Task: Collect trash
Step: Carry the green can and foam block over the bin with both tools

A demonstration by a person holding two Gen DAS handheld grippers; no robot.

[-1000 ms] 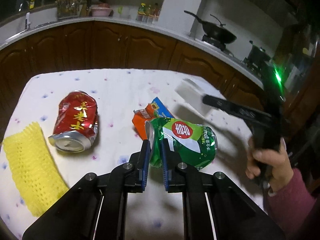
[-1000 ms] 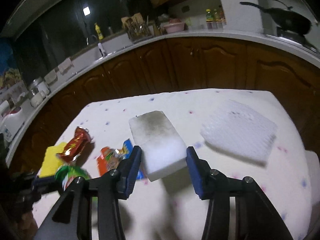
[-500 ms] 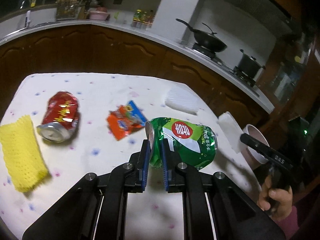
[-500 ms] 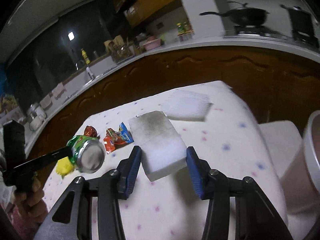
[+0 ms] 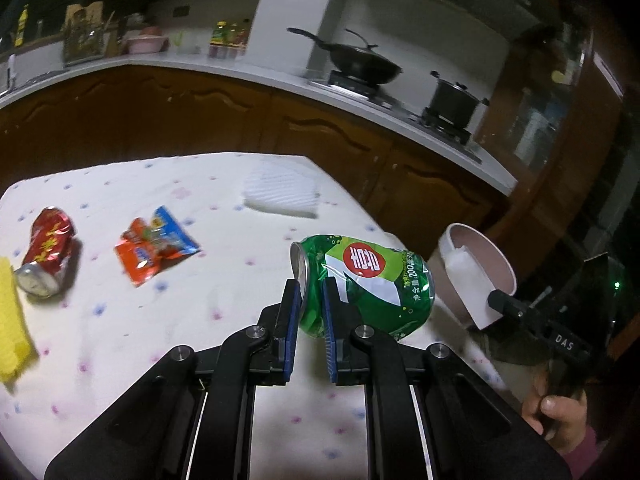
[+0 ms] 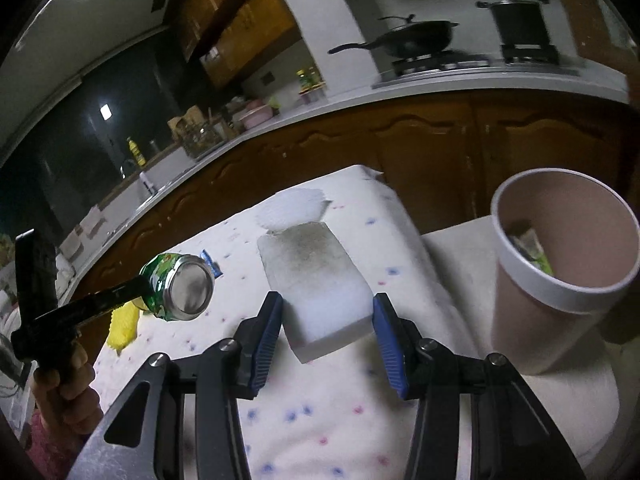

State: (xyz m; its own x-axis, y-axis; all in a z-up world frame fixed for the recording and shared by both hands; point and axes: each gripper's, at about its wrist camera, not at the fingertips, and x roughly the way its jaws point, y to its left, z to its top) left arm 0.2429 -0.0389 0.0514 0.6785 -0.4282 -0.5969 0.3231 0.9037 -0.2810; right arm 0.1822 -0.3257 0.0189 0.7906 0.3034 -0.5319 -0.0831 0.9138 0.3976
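The desk (image 5: 208,312), covered in a white cloth with coloured dots, filled the lower half of both views. At the right of the right wrist view stood a pink bin (image 6: 560,264) with a white rim, off the desk's right edge, some scraps visible inside it. In the centre of that view the right gripper (image 6: 327,336) was clenched on a white foam block (image 6: 320,280), its blue-padded fingers (image 6: 266,344) pressing the block's two sides, with the block held up just left of the bin. In the left wrist view the left gripper (image 5: 311,320) sat at lower centre, its fingers (image 5: 291,320) pinching the rim end of a crushed green can (image 5: 372,284) that was held in the air, lying sideways, near the bin. On the desk, a white foam net (image 5: 282,196) lay at upper centre, a crushed red can (image 5: 46,252) at the left edge, an orange and blue snack wrapper (image 5: 154,244) just right of it, and a yellow foam net (image 5: 10,320) at the far left, cut off by the frame.
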